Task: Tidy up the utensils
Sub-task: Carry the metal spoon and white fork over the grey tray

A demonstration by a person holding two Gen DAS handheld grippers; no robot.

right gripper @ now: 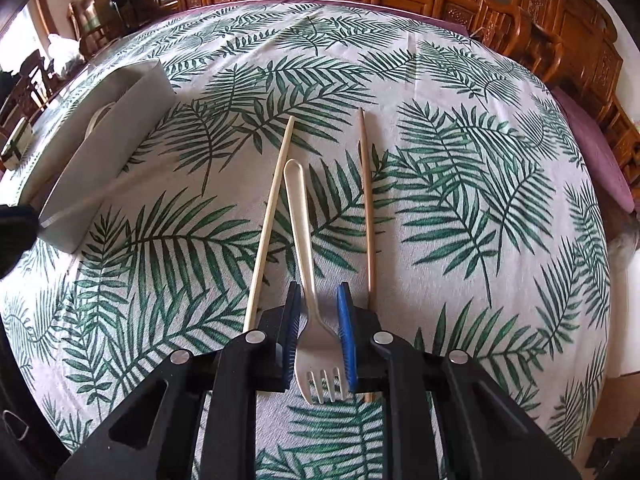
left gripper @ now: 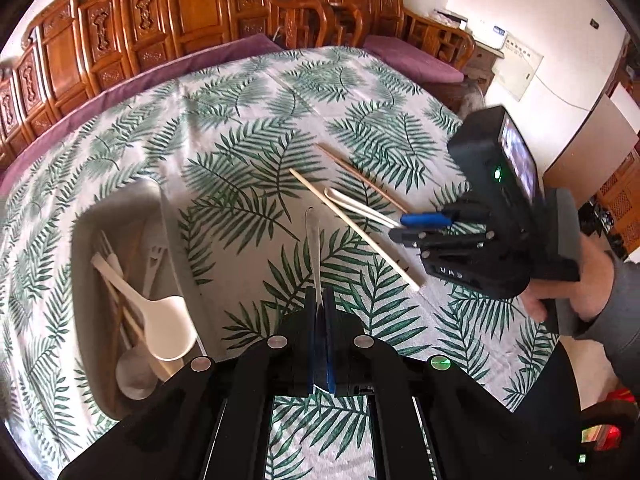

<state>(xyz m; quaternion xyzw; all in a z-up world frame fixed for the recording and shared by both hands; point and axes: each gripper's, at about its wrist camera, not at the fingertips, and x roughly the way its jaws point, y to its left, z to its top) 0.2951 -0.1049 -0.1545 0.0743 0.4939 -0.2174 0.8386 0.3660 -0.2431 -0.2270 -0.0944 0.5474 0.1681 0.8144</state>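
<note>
My left gripper [left gripper: 319, 300] is shut on a slim silver utensil [left gripper: 313, 248], whose handle sticks out ahead above the cloth. The grey tray [left gripper: 78, 264] at the left holds a white spoon [left gripper: 160, 320], a metal spoon [left gripper: 134, 372], forks and chopsticks. My right gripper [right gripper: 319, 288] points down at the cloth. Its blue pads [right gripper: 347, 332] press both sides of the head of a white plastic fork [right gripper: 316, 364] that lies flat. A pale chopstick [right gripper: 272, 216] lies left of the fork and a browner chopstick [right gripper: 368, 208] lies right of it. From the left wrist, the right gripper [left gripper: 400, 227] is at the right, on the fork [left gripper: 360, 208].
A leaf-print tablecloth [right gripper: 460, 160] covers the table. Carved wooden chairs [left gripper: 192, 4] with purple cushions [left gripper: 412, 60] line the far side. The tray [right gripper: 108, 152] stands at the left in the right wrist view. A hand and grey sleeve [left gripper: 600, 292] hold the right gripper.
</note>
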